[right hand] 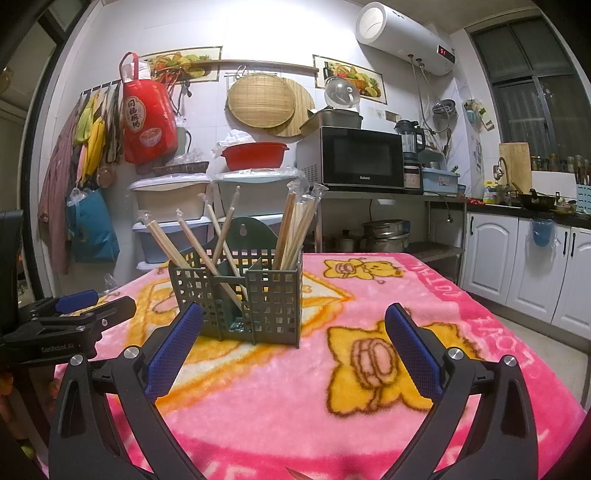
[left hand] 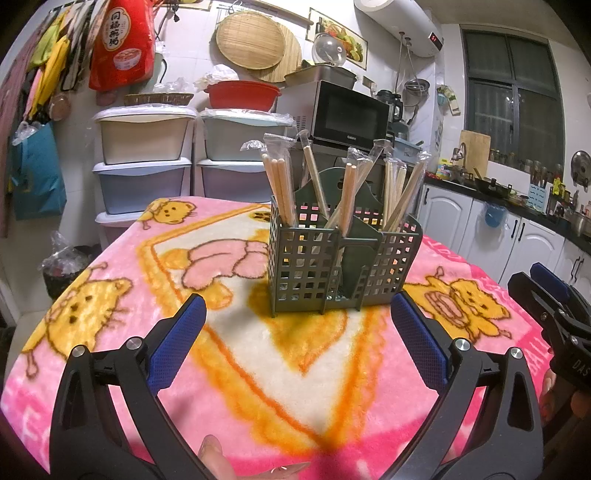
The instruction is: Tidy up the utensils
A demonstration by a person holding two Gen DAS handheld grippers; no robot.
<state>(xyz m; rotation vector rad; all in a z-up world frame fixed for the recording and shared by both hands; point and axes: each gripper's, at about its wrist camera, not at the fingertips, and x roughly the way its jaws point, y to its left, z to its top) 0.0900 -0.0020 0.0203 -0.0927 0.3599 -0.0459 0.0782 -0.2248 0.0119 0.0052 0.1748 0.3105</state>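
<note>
The blanket (left hand: 258, 387), pink with yellow cartoon bears, covers the table under both my grippers, and the caddy (left hand: 332, 266) stands upright on it near the middle. The caddy is a dark green grid box with three compartments in a row and a taller solid back panel. Chopsticks (left hand: 280, 184) in clear wrappers stand tilted in all three compartments, leaning at different angles; I cannot count them.

I hold my left gripper (left hand: 297, 321) low over the blanket, just in front of the caddy and level with its base. Its blue pads (left hand: 177, 343) are spread wide with nothing between them. My fingertips (left hand: 214, 458) show at the bottom edge of the left view.

I hold my right gripper (right hand: 293, 328) the same way, to the right of the caddy and pointing at its corner, pads (right hand: 413, 350) wide apart and empty. Each gripper shows at the edge of the other's view, both well clear of the caddy.

Behind the caddy, against the wall, the microwave (right hand: 354, 157) reads "Galanz". The water heater (right hand: 402, 35) above it shows a red "51". The red bag (right hand: 147, 118) hanging on the wall carries white Chinese characters. The left gripper's body, seen from the right view, reads "GenRobot.AI".
</note>
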